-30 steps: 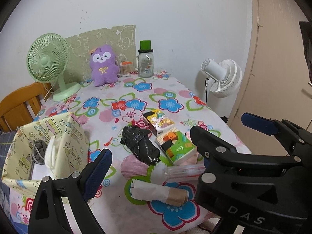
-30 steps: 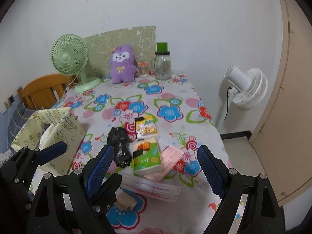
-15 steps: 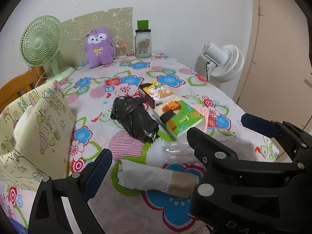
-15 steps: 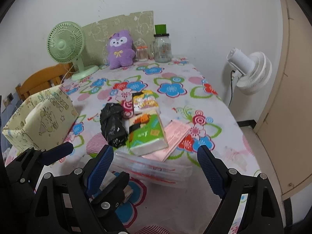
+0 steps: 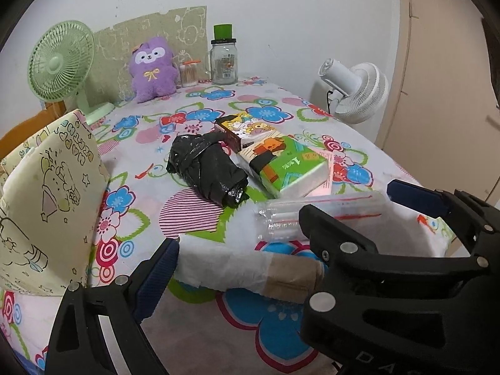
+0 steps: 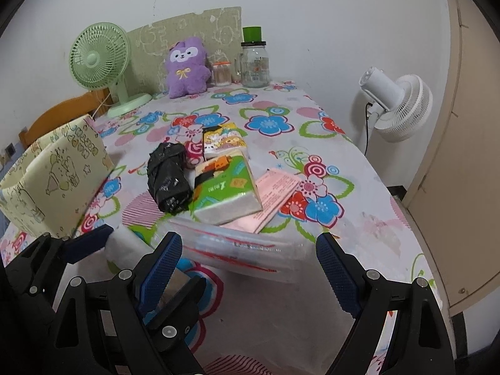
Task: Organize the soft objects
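On the flowered table lie a nearly used-up tissue roll (image 5: 250, 268), a clear zip bag (image 5: 322, 215) (image 6: 247, 250), a black plastic bundle (image 5: 206, 168) (image 6: 168, 178), a green tissue pack (image 5: 287, 165) (image 6: 225, 187) and a small cartoon tissue pack (image 5: 247, 128) (image 6: 223, 142). My left gripper (image 5: 240, 259) is open, its fingers either side of the tissue roll. My right gripper (image 6: 247, 268) is open, low over the zip bag. A purple plush (image 5: 153, 68) (image 6: 186, 67) sits at the back.
A yellow-green fabric box (image 5: 40, 206) (image 6: 53, 181) stands at the left. A green desk fan (image 5: 62, 65), a glass jar (image 5: 223, 59) and a cotton swab pot (image 5: 189, 73) stand at the back. A pink paper (image 6: 275, 193) lies under the green pack. A white floor fan (image 6: 397, 106) stands beyond the right edge.
Both grippers have dropped lower and moved in toward the near edge of the table. The tissue roll now lies between the left fingers. Both stay open.
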Demonstrator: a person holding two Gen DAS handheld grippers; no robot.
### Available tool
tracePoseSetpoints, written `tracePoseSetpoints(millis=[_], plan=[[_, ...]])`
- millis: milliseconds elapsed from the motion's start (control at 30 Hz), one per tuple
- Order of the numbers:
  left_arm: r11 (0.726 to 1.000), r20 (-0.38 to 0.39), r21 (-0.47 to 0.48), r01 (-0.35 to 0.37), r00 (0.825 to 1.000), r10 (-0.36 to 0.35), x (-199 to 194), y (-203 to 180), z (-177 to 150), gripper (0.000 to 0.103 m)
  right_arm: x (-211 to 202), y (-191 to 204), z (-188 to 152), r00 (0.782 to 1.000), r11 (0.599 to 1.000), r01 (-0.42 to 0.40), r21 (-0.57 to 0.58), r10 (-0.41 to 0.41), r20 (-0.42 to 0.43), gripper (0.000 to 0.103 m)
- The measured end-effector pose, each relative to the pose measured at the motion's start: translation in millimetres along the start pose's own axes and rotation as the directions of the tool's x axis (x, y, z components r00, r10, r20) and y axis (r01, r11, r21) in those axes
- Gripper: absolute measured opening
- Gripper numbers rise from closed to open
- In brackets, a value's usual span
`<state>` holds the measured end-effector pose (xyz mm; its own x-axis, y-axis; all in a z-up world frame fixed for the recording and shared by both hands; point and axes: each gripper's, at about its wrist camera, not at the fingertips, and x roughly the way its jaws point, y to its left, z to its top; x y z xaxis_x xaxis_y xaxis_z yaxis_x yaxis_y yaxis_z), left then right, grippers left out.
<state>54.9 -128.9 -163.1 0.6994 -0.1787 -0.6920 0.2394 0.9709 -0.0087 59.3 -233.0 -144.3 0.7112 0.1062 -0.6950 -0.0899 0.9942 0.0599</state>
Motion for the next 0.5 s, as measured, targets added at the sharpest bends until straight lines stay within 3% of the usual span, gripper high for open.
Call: tracePoseSetpoints(millis=[200, 500], plan=[[0.999, 0.013, 0.011, -0.046, 0.999, 0.046, 4.4, -4.2, -7.6, 0.095, 4.7, -0.9, -6.8, 1.0, 1.0, -0.004, -0.004, 0.003, -0.013, 0.09], [0.998, 0.0, -0.024, -0.06, 0.998, 0.06, 9.3, 5.9, -5.9, 0.089, 11.9, 3.1, -4.3, 1.0, 1.0, -0.017, 0.008, 0.017, -0.018, 0.09]])
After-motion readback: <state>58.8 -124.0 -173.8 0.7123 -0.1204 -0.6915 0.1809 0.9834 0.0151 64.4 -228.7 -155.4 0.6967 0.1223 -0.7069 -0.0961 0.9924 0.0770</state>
